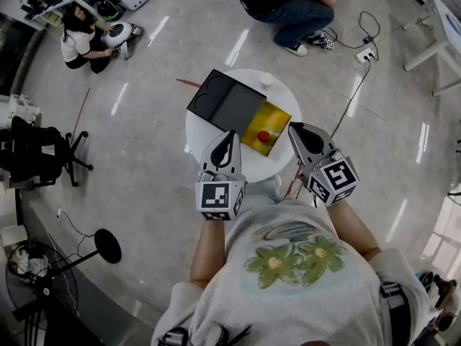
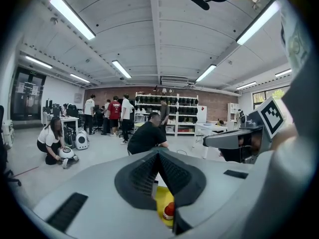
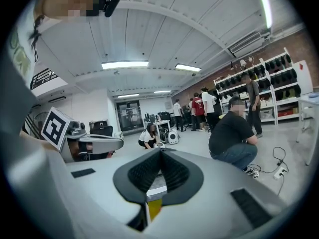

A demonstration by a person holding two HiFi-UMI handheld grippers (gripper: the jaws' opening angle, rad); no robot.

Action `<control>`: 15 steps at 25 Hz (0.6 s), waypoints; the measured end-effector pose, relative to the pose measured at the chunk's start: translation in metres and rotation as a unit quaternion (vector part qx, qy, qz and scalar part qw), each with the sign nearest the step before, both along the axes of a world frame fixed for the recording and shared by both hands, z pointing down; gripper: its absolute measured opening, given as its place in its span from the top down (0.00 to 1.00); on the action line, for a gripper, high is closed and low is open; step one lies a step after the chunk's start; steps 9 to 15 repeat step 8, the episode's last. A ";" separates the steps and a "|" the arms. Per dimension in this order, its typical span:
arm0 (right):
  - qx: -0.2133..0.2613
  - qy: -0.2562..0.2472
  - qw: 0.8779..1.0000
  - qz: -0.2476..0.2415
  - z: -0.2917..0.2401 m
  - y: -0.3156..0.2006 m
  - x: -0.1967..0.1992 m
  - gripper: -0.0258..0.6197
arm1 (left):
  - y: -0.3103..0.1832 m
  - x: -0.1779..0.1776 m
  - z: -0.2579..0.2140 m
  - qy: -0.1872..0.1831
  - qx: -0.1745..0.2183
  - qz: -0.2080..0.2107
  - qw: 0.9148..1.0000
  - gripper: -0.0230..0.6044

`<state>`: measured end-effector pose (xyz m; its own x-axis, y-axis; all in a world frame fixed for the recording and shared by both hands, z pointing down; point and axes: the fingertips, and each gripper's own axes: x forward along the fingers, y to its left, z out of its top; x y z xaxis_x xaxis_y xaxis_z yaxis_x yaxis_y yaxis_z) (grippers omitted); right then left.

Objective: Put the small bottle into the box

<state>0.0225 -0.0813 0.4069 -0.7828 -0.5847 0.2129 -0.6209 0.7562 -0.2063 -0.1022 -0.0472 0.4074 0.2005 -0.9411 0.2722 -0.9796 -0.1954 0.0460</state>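
Observation:
A black box (image 1: 229, 104) lies open on the round white table (image 1: 205, 139), its yellow-lined half (image 1: 275, 117) toward the right. A small red-capped bottle (image 1: 263, 136) rests on the yellow lining; the left gripper view shows the bottle (image 2: 169, 210) below the jaws. My left gripper (image 1: 230, 137) hovers at the table's near edge, just left of the bottle, shut and empty. My right gripper (image 1: 296, 129) hangs to the right of the yellow half, also shut with nothing in it. In their own views the left gripper (image 2: 158, 153) and right gripper (image 3: 159, 151) show pads pressed together.
A small white round object (image 1: 266, 80) stands at the table's far edge. A person in black (image 1: 292, 2) crouches beyond the table near a power strip (image 1: 365, 54). Another person (image 1: 79, 38) kneels far left. An office chair (image 1: 39, 153) and a fan (image 1: 43, 269) stand at left.

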 end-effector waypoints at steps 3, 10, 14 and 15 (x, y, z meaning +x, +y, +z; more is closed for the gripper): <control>0.000 0.003 1.000 -0.001 0.002 0.002 0.001 0.96 | 0.001 0.001 0.003 -0.002 -0.003 0.002 1.000 0.96; -0.001 0.007 1.000 -0.001 0.005 0.001 0.004 0.96 | 0.001 0.000 0.004 0.002 -0.002 -0.004 1.000 0.96; -0.001 0.007 1.000 -0.001 0.005 0.001 0.004 0.96 | 0.001 0.000 0.004 0.002 -0.002 -0.004 1.000 0.96; -0.001 0.007 1.000 -0.001 0.005 0.001 0.004 0.96 | 0.001 0.000 0.004 0.002 -0.002 -0.004 1.000 0.96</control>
